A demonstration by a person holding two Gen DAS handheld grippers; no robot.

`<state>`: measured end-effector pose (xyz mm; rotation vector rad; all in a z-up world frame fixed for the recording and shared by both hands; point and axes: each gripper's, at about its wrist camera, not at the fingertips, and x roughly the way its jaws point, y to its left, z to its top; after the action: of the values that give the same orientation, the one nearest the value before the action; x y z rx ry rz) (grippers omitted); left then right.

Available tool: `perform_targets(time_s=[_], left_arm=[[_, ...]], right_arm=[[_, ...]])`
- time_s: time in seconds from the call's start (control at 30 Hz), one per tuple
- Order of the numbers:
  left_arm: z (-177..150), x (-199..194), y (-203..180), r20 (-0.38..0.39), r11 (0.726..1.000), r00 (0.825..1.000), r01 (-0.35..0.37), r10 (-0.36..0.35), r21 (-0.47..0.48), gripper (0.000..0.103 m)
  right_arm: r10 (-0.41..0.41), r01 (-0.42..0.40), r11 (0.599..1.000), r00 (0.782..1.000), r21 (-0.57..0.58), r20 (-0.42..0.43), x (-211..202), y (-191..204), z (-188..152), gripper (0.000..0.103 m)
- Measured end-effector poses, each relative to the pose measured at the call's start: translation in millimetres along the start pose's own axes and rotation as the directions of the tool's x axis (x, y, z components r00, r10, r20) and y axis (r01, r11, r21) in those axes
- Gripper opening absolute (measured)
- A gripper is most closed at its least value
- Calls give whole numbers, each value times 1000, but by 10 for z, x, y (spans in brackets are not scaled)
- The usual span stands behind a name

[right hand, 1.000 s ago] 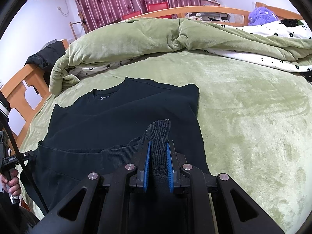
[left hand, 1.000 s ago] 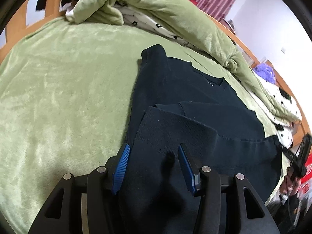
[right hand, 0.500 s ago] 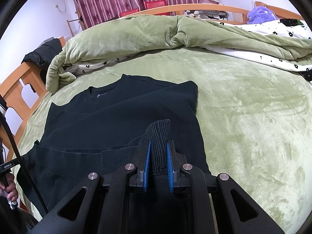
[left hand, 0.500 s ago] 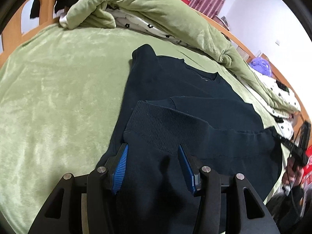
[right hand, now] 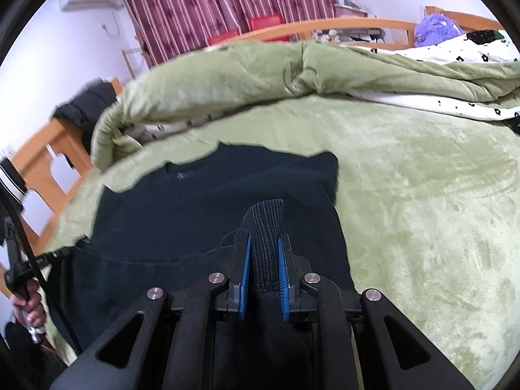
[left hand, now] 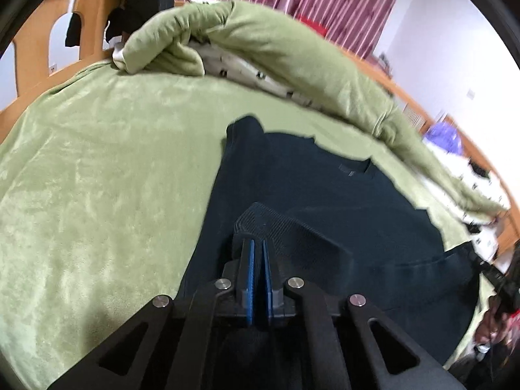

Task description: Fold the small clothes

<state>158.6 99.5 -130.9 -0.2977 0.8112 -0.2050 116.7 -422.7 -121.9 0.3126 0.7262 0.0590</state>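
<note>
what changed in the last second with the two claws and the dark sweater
The left claw went from open, straddling the ribbed hem of the dark sweater, to shut on it, bunching that corner up. The right claw stayed clamped on the ribbed hem at the other corner. The sweater's upper part still lies flat on the green blanket.

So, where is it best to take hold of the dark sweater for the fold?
At the ribbed hem, near its two corners, coming from the near edge. The dark sweater lies flat, neck away; only this doubled edge stands up enough for a tool to pinch.
</note>
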Motion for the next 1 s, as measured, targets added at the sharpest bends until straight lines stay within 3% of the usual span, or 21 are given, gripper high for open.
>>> perform_targets(time_s=[0.2, 0.3, 0.5, 0.67, 1.0], left_arm=[[95, -410, 52, 142, 991, 985, 108, -97, -74, 5], [235, -457, 3, 191, 992, 978, 100, -83, -82, 5], [610, -204, -68, 205, 993, 978, 64, -42, -101, 5], [870, 49, -114, 215, 995, 976, 43, -23, -90, 5], [1039, 823, -12, 153, 993, 986, -47, 64, -107, 5]], right_arm=[[71, -74, 996, 995, 50, 70, -163, -4, 158, 15], [78, -84, 995, 991, 52, 108, -237, 26, 328, 14], [53, -57, 998, 991, 33, 122, -101, 93, 783, 14], [30, -32, 999, 993, 20, 118, 245, 95, 1082, 14], [-25, 23, 999, 999, 41, 43, 1171, -104, 1309, 14]])
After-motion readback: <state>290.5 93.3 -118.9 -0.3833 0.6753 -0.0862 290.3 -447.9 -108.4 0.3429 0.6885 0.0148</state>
